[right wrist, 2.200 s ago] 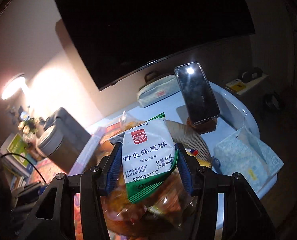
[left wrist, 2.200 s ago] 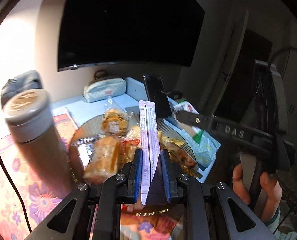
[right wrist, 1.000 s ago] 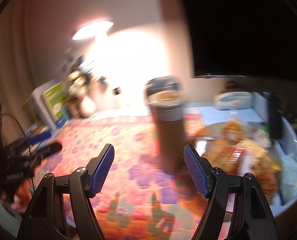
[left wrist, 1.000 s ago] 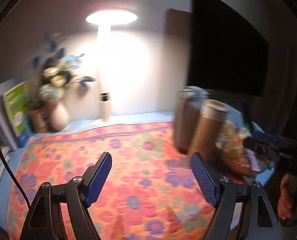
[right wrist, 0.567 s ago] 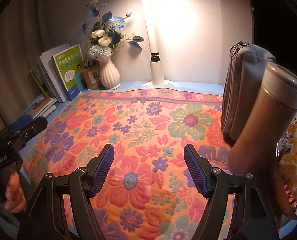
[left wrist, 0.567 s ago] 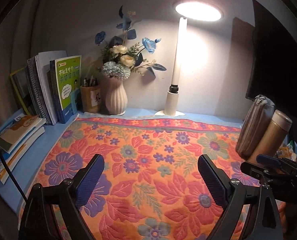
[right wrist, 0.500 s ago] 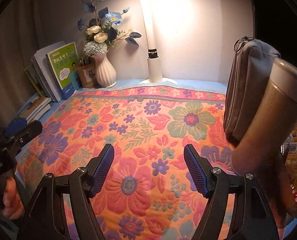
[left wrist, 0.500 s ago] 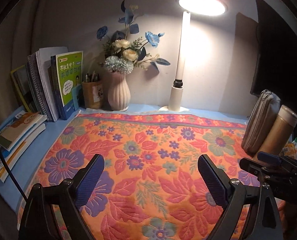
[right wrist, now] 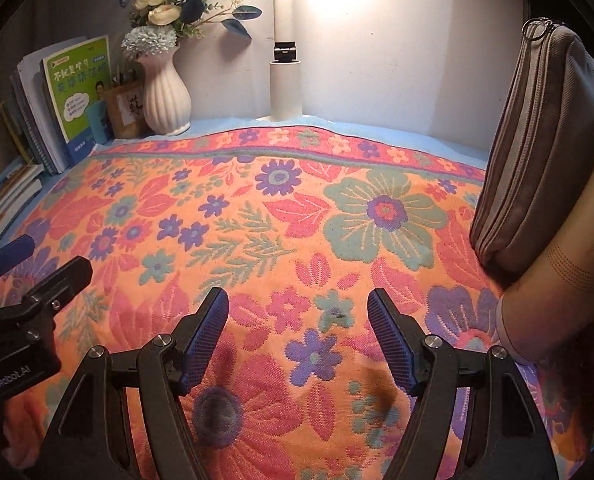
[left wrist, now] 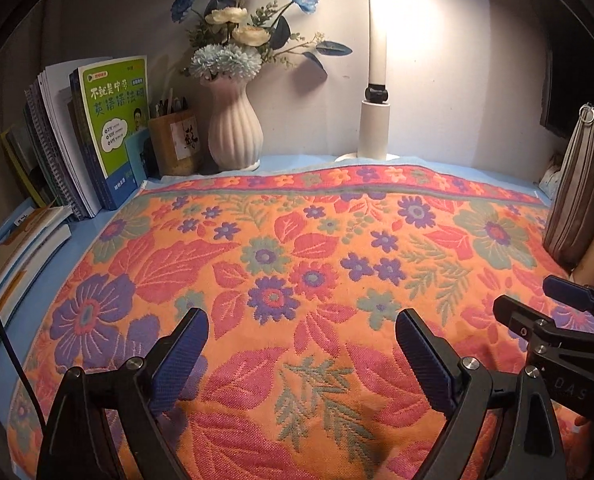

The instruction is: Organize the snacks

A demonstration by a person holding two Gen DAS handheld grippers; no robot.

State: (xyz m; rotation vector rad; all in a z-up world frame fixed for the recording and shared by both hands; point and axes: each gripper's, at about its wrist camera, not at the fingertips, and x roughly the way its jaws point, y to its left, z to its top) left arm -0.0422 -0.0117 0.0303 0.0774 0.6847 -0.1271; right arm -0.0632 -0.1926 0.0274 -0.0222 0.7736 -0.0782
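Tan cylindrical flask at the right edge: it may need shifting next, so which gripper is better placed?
Right, probably. The right gripper hangs open with the tan cylindrical flask close beside its right finger; the left gripper, also open, sits farther left, the right one between it and the flask.

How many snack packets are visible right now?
0. Both open grippers, left and right, hover over the orange floral cloth. The brown cylindrical flask at the right edge may hide some.
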